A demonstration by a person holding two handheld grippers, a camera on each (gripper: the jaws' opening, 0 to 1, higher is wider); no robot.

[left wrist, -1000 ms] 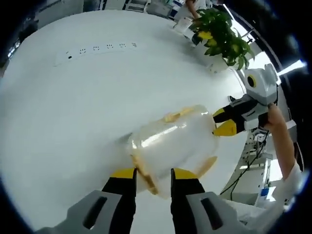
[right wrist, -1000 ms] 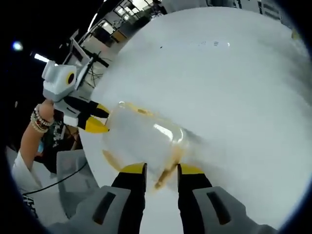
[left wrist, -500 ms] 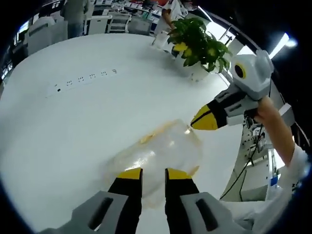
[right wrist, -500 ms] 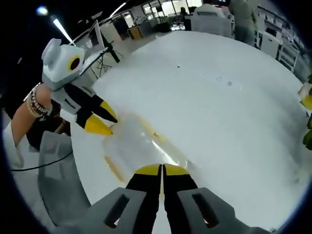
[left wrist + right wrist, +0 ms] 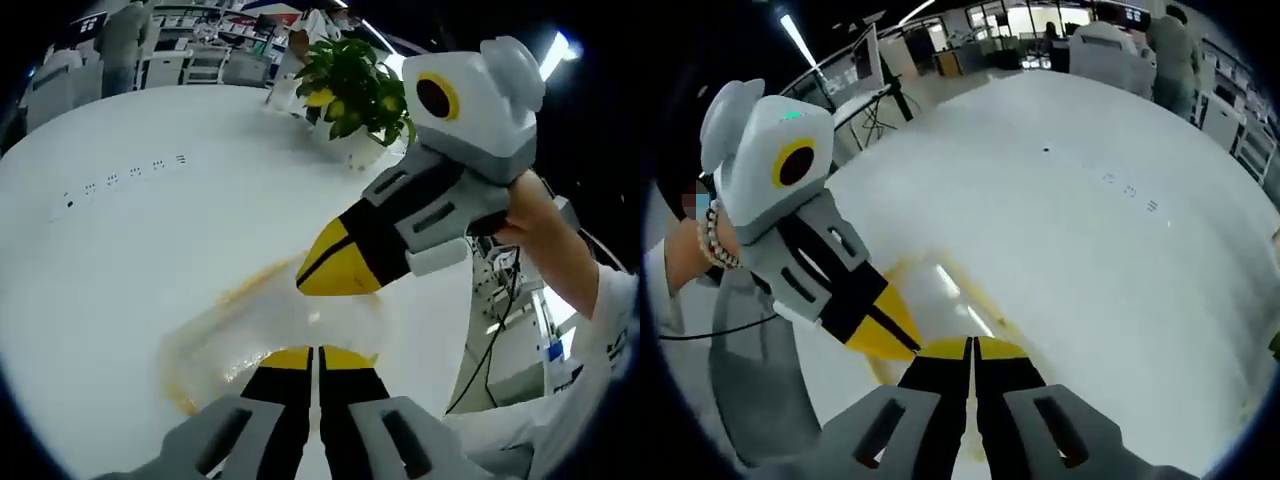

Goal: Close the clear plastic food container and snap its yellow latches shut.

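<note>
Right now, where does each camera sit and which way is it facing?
Left gripper view: rides the left gripper, looking down at the clear container on the white table; the right gripper enters, held by a hand.
Right gripper view: rides the right gripper, facing the same container; the left gripper enters, wrist braceleted.
Shared: container, table, both grippers.

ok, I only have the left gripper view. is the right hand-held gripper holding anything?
Observer: No. In the right gripper view, the right hand-held gripper has its jaws pressed together with nothing between them.
Operator: where's my left one relative to it?
Observer: The left hand-held gripper has its yellow tip right beside those jaws, and both are over the clear container.
Operator: latches snapped?
Observer: Cannot tell. The container is blurred there, and just a yellow edge shows along it.
</note>
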